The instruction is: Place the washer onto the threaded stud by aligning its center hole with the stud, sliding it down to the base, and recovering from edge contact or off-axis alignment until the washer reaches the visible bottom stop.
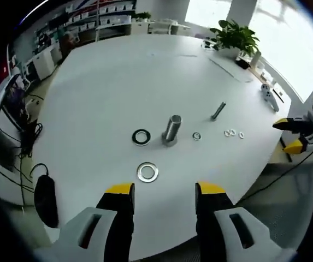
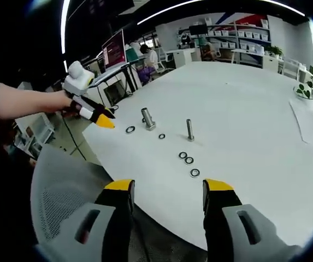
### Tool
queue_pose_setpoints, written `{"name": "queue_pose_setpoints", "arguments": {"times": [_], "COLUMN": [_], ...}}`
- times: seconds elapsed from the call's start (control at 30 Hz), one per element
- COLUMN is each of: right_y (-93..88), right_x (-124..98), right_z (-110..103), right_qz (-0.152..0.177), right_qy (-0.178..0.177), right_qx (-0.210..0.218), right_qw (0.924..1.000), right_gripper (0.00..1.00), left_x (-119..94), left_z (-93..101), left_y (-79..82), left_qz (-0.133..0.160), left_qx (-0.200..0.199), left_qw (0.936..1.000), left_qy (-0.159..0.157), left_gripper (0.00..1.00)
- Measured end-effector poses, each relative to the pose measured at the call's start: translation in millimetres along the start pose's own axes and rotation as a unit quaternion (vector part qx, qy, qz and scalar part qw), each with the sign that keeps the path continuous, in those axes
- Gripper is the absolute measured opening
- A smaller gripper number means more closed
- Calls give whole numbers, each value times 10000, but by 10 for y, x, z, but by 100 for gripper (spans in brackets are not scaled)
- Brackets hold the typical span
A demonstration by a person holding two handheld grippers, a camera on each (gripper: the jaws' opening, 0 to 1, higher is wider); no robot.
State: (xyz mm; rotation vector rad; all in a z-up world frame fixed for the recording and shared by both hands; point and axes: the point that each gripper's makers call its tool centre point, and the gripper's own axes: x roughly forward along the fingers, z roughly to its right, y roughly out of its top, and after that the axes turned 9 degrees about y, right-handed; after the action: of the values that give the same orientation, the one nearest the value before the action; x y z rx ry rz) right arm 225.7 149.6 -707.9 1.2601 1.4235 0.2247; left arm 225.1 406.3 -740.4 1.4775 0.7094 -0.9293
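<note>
Beside the upright stud [image 1: 171,130] lie washers [image 1: 147,172] (both tools gape, empty).

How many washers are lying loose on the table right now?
6: a large washer nearest the left tool, a dark one beside the big stud, a small one on its other side, three small ones clustered further right.

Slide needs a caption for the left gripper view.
Open left gripper faces a washer lying before the upright threaded stud on the white table.
</note>
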Motion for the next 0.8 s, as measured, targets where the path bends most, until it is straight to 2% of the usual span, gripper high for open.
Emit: {"name": "queue_pose_setpoints", "arguments": {"times": [0.23,0.4,0.63,0.8], "right_y": [19,15,12,-1], "right_x": [-15,-28,-63,-79], "right_z": [43,87,127,143], "right_qz": [44,76,122,144], "right_qy": [12,8,-15,-30], "right_qx": [10,47,119,157], "right_qw": [10000,10000,9999,9998], "right_gripper": [53,52,52,52], "left_x": [229,401,528,594], "left_z": [-33,-79,-158,-192], "left_y": [-56,-101,-76,-136], "left_qz": [-447,-815,-1067,-1297], "left_qx": [407,674,918,1128], "left_qw": [9981,9943,9898,9849], "left_qy": [67,129,201,210], "left_gripper": [42,41,39,34]}}
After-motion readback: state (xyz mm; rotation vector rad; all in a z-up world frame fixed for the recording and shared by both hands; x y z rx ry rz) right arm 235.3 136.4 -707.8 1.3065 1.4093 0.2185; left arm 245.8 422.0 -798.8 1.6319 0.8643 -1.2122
